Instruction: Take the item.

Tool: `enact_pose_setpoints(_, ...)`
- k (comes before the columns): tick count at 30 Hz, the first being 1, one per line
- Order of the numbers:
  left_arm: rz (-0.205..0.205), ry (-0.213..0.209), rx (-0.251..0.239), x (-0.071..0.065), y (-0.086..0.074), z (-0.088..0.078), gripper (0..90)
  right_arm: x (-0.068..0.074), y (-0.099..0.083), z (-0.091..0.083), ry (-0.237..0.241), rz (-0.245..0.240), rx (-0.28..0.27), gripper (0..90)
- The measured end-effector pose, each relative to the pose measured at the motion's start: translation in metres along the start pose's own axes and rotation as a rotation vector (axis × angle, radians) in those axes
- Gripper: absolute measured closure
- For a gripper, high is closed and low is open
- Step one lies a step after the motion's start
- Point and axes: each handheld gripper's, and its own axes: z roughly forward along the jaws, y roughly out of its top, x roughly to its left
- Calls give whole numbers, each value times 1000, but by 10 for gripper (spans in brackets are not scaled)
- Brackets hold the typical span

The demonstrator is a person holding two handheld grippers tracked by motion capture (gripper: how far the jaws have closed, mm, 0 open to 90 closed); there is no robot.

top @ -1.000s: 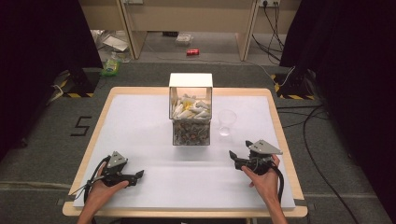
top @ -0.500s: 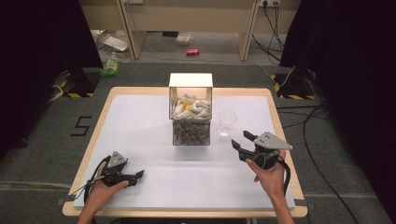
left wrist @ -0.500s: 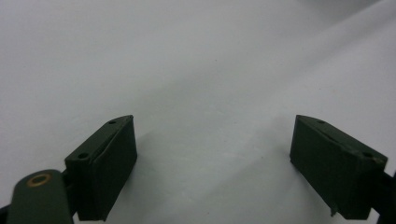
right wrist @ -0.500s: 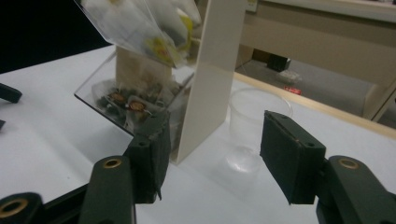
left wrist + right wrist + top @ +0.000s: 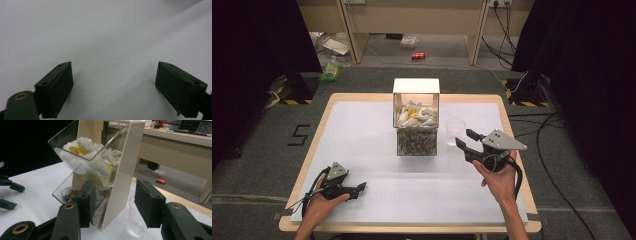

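The right gripper (image 5: 465, 139) is hanging above the table (image 5: 362, 125), just beside the clear cup (image 5: 455, 131). Its jaws have just been closing, now about half open, holding nothing. The cup is standing by the box (image 5: 416, 120), maybe touching it. The left gripper (image 5: 358, 189) is resting wide open.

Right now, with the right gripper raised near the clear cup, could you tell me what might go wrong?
The clear plastic cup looks thin and light, and the right gripper, whose jaws have just been closing with nothing between them, could tip or crush it. The cup stands close beside the clear dispenser box, so a jaw might knock the box. The left gripper rests open on the table, too far away to steady anything.
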Motion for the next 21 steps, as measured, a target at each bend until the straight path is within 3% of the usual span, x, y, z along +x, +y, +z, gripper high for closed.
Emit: enact_pose_setpoints(21, -2, 0, -1, 0, 0, 0, 141, 16, 43, 20, 58, -14, -55, 544)
